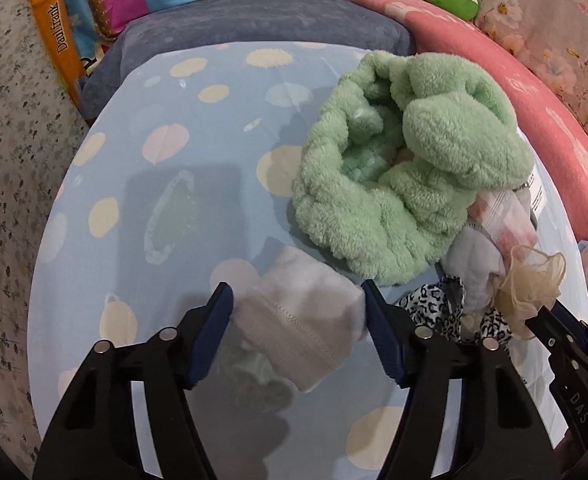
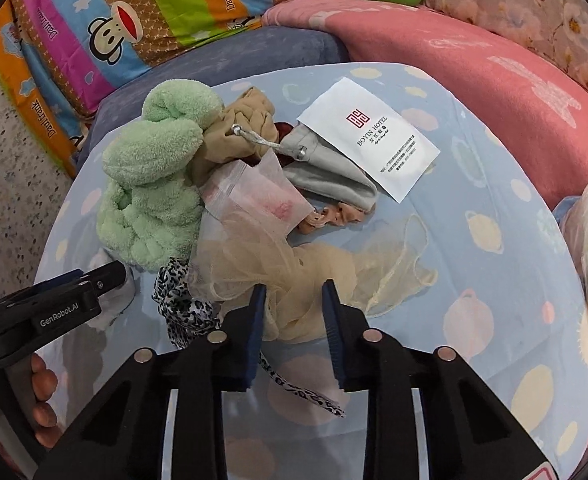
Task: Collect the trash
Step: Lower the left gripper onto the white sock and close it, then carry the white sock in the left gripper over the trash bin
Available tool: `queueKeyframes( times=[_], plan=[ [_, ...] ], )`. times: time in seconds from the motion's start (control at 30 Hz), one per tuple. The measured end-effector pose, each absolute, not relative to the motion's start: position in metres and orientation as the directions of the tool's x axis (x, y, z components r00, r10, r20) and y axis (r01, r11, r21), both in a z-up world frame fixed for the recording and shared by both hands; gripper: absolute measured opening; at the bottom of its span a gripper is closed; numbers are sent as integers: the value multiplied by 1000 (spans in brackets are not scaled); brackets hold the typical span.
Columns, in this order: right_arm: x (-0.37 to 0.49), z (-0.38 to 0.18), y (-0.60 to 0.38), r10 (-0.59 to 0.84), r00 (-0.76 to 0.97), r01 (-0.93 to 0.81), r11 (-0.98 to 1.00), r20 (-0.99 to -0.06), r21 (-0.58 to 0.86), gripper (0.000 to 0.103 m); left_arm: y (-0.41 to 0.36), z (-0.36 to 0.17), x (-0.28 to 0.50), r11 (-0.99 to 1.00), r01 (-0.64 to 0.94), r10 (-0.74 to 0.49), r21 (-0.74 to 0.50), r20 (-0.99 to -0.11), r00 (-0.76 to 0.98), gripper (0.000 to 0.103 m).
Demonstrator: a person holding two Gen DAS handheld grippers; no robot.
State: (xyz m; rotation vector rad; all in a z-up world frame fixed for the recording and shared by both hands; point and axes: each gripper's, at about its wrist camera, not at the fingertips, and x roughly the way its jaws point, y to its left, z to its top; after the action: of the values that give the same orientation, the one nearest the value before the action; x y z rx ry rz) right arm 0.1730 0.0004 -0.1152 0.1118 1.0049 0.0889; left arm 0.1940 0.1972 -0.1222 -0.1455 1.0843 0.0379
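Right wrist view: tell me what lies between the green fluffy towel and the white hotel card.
In the right wrist view, between the green fluffy towel and the white hotel card lie a tan cloth, a grey drawstring pouch and a clear zip bag.

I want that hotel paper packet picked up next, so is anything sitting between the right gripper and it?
Yes. The right gripper has its jaws around beige mesh netting; beyond lie a clear zip bag and a grey drawstring pouch, whose end overlaps the white hotel packet.
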Motion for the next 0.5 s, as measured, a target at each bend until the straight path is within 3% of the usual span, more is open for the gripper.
queueKeyframes(
  times=[0.03,0.13,0.27,0.5],
  plan=[
    [172,-115,0,126,535,-23,991,-835,135,19,198,-121,192,989,-105,-40,-101,-880,474,53],
    [168,-111,-2,131,538,-25,990,-832,140,10,197,-117,188,990,-100,-42,-103,-875,483,42],
    [161,-97,-6,122,566,-23,991,-815,133,7,193,-106,180,988,-97,-54,-118,-865,499,36],
    [146,-59,-19,108,622,-12,992,-775,128,7,171,-63,161,988,-54,-88,-144,-821,565,35]
  ],
)
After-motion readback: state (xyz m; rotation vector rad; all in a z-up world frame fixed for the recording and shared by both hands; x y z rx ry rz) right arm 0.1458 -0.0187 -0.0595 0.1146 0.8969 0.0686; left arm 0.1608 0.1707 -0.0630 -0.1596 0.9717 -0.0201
